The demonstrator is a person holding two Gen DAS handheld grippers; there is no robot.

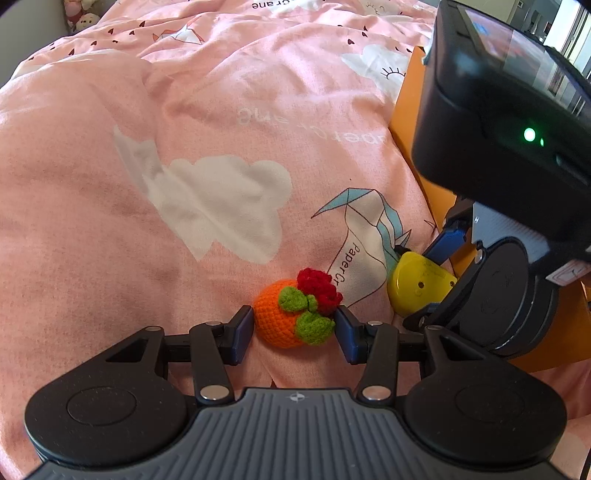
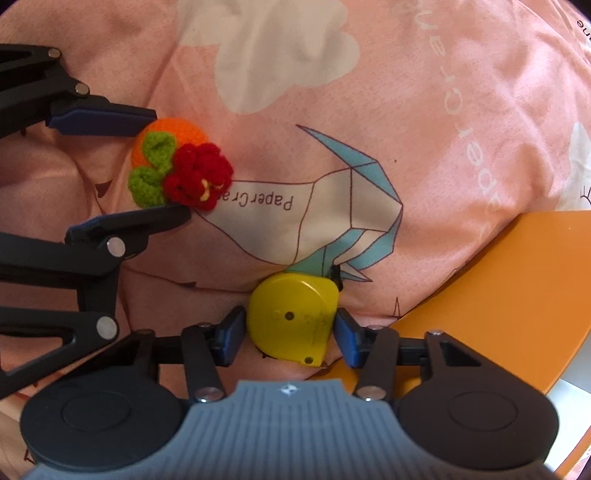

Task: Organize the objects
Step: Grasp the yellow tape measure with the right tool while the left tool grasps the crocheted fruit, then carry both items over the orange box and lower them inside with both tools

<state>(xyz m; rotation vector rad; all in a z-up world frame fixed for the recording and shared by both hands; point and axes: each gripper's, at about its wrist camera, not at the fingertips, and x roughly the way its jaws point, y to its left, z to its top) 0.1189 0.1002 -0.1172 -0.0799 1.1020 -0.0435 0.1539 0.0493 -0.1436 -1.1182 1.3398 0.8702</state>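
A crocheted orange toy (image 1: 280, 317) with green leaves and a red flower lies on the pink quilt (image 1: 184, 147). My left gripper (image 1: 294, 328) is shut on the toy, one blue pad on each side. In the right wrist view the toy (image 2: 173, 162) sits at the left between the left gripper's fingers (image 2: 110, 118). A yellow tape measure (image 2: 293, 317) lies on the quilt (image 2: 406, 110), and my right gripper (image 2: 290, 334) is shut on it. In the left wrist view the tape measure (image 1: 417, 286) shows at the right, in the right gripper (image 1: 439, 280).
An orange box (image 2: 498, 295) stands at the right edge of the quilt, right beside the tape measure; it also shows in the left wrist view (image 1: 410, 110). Plush toys (image 1: 83, 14) sit at the far left corner. The quilt stretches out ahead and to the left.
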